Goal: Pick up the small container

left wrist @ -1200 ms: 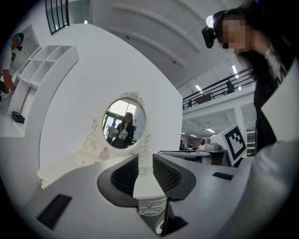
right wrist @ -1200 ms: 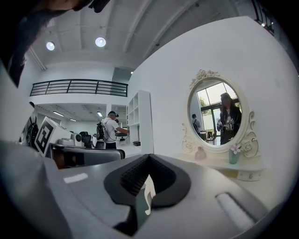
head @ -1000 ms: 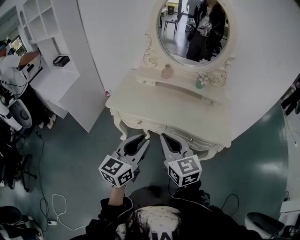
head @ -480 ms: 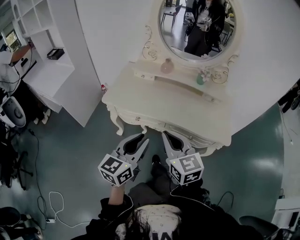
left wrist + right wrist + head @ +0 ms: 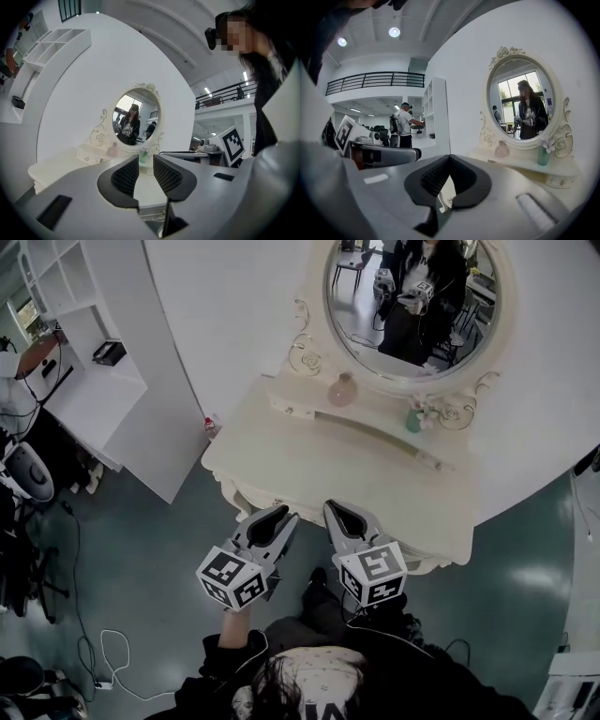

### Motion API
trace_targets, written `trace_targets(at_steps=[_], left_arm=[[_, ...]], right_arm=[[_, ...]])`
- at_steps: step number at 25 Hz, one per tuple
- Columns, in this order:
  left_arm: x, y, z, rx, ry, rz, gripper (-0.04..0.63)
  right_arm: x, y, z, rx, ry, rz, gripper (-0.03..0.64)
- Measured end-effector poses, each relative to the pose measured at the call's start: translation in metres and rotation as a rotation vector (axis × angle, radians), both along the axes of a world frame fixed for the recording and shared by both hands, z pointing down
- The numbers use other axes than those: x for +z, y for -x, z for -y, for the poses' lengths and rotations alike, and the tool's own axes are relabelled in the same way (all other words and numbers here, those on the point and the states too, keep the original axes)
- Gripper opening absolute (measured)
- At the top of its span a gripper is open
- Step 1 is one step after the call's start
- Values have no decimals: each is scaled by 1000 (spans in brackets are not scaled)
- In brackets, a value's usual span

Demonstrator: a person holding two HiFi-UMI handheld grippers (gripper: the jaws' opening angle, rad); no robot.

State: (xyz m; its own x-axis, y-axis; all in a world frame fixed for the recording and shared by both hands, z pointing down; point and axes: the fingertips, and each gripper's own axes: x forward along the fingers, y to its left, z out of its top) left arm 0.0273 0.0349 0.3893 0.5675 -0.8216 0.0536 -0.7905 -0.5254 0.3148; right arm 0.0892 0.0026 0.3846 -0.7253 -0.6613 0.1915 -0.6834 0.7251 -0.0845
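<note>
So both grippers are empty right now. In its own view the left gripper [image 5: 146, 161] has its jaws pulled in to a thin slit with nothing in there. The right gripper [image 5: 449, 159] has its tips pinched fully together, also on nothing. From the head view they hang side by side over the front edge of the cream dressing table [image 5: 281, 451], pointing toward the oval mirror [image 5: 361, 296]. The small pink container [image 5: 342, 390] sits upright on the raised back shelf [image 5: 375, 425] under the mirror's left side, well apart from both grippers. A teal bottle [image 5: 413, 418] stands further right on that shelf.
</note>
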Motion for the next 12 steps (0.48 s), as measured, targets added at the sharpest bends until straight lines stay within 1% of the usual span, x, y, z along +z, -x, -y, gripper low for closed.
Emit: trace_targets(at_steps=[5,12], left_arm=[[-3,-8,55,7,5,-3,77],[1,-16,113,9,30,15,77]], right_arm=[[-1,-2,59,-8,13,6,9],[7,-8,117,-20,46,22,9]])
